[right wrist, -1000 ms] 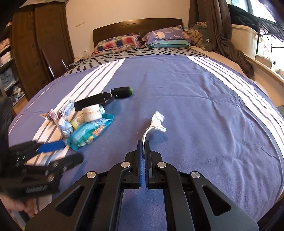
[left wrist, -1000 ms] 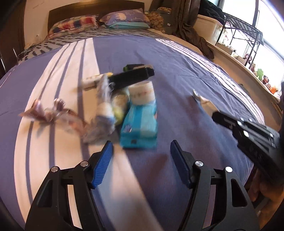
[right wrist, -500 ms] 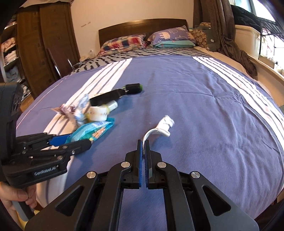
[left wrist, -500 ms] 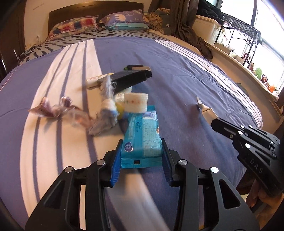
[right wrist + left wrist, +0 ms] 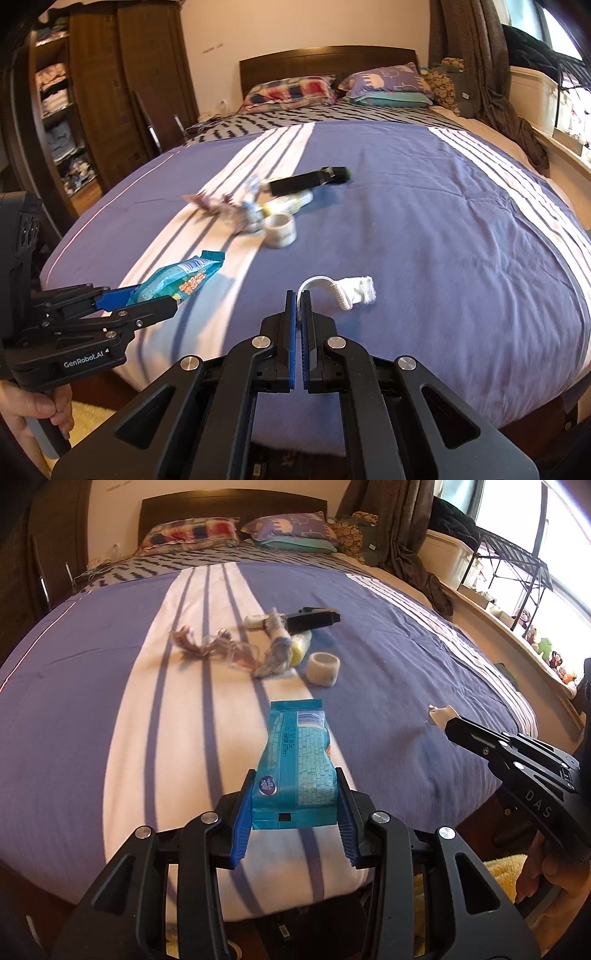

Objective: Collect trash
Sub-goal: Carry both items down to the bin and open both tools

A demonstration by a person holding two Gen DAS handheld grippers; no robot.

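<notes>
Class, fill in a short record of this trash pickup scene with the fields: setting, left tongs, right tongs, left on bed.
setting: bed with a purple and white striped cover
left tongs: shut on teal packet
right tongs: shut on white strip
left on bed: tape roll, crumpled wrappers, black device

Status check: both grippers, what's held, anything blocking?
Left gripper shut on teal packet. Right gripper shut on white scrap. Nothing blocking.
</notes>
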